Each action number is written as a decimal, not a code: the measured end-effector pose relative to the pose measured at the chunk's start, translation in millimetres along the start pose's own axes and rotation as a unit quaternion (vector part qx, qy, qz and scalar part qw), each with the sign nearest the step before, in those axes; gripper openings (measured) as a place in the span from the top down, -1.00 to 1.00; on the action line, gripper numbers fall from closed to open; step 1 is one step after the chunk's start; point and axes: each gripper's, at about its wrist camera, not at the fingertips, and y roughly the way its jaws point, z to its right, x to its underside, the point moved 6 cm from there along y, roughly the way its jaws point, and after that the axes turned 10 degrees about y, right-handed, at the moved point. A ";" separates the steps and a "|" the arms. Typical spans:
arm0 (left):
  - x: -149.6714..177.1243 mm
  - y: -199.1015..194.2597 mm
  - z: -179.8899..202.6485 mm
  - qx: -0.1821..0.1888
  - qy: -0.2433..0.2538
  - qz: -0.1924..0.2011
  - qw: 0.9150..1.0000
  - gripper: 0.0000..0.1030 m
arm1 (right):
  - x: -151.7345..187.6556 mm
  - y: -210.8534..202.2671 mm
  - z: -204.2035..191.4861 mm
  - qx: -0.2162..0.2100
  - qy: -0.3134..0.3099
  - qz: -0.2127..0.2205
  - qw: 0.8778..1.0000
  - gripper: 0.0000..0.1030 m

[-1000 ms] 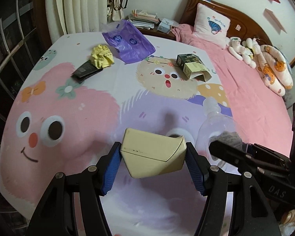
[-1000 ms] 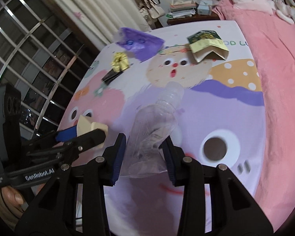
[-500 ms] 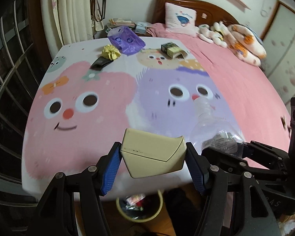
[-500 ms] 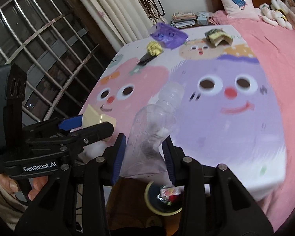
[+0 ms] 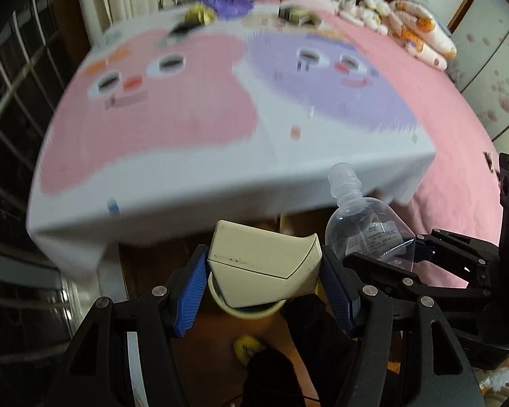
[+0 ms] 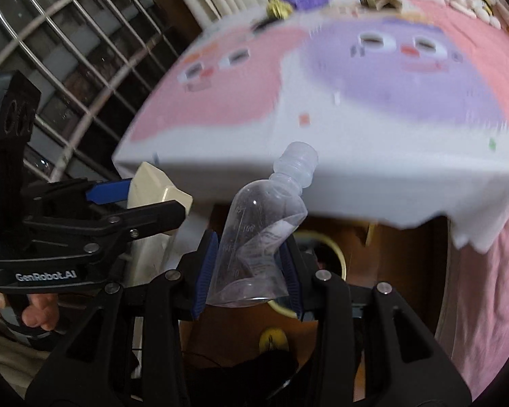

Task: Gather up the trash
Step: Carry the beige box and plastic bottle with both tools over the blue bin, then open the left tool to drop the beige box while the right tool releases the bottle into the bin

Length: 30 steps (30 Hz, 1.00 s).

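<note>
Cream carton clamped between the blue pads of the left gripper, jaws about half spread and pressing on its two sides, poised directly above the rim of a pale yellow bin on the floor at the near end of the bed. Crushed clear plastic bottle, cap off and neck pointing up toward the bed, pinched across its flattened lower body by the right gripper, jaws drawn fairly close together; same bin rim visible just behind that bottle in the right wrist view. Grippers side by side, near each other, carton to the left and bottle to the right. Small yellow scrap lying on the wooden floor just near of the bin. Beyond, blurred bedsheet with pink and purple cartoon faces, its white edge hanging over the bed's near end. At the far end of the sheet: purple bag, yellow crumpled wad, an open box. Fingers of a hand wrapped around the left gripper's handle at far left.
</note>
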 end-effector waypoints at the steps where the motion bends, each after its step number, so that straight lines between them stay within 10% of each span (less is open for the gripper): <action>1: 13.4 10.5 0.3 0.002 -0.003 -0.012 1.000 -0.24 | 8.1 7.8 4.0 0.003 0.003 -0.008 1.000 0.32; 22: 137.4 236.9 -30.1 -0.006 -0.017 -0.111 0.994 -0.27 | 141.1 249.8 135.0 0.068 0.020 -0.134 0.988 0.31; 26: 129.6 252.8 -38.3 -0.010 -0.038 -0.119 0.992 -0.83 | 136.4 266.2 145.1 0.070 0.031 -0.133 0.988 0.31; 30: 118.1 264.5 -40.5 -0.019 -0.046 -0.122 0.991 -0.84 | 128.3 274.4 150.4 0.066 0.040 -0.127 0.989 0.31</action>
